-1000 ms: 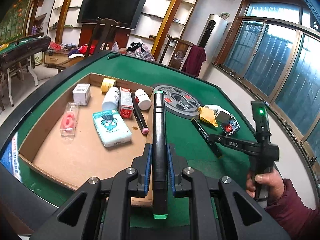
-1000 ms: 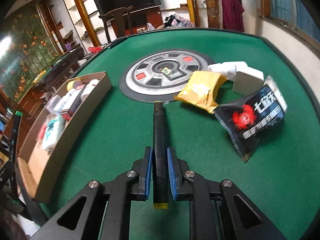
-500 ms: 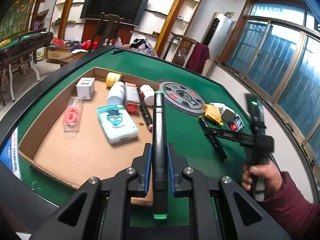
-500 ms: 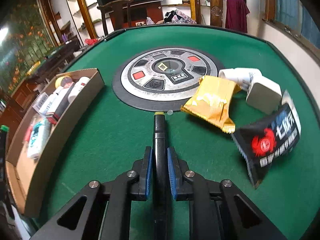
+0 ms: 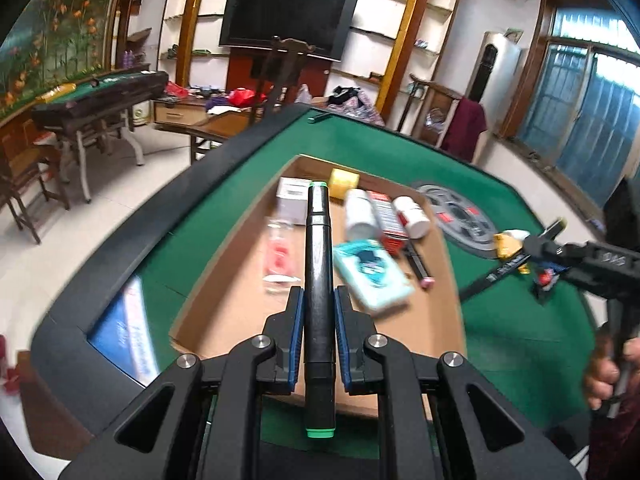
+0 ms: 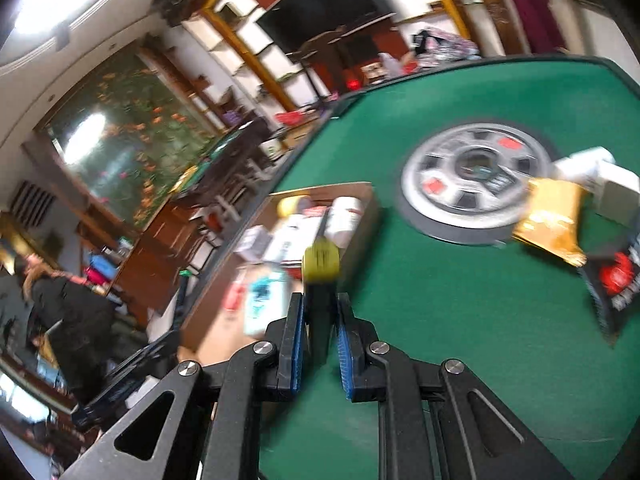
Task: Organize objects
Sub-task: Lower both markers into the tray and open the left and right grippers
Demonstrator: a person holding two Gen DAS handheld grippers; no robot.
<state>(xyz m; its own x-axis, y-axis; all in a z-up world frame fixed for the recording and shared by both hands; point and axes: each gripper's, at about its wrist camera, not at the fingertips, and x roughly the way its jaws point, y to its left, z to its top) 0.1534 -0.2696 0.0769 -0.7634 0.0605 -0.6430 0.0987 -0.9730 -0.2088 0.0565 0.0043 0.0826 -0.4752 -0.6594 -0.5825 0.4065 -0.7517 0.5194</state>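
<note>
left gripper point(image 5: 316, 344): fingers clenched on the green-capped marker point(image 5: 318, 280), which now hangs over the near part of the cardboard tray point(image 5: 448, 320). A second ago it sat nearer the tray's right wall, so it's drifted inward.

right gripper point(image 6: 318, 344): fingers clamped on the yellow-capped marker point(image 6: 320, 272). That one was lying on the green tabletop point(image 6: 460, 320) a second ago; now it's off the felt and swung toward the tray, cap pointing at the tray's corner.

tray contents: tissue pack point(image 5: 372, 276), red box point(image 5: 386, 216) and white bottles haven't budged, blurry though.

farther out: yellow packet point(image 6: 554, 220) and black crab packet point(image 6: 618, 284) are still loose on the felt.

what it means: I reckon both markers are about to get dropped in, packets next.
</note>
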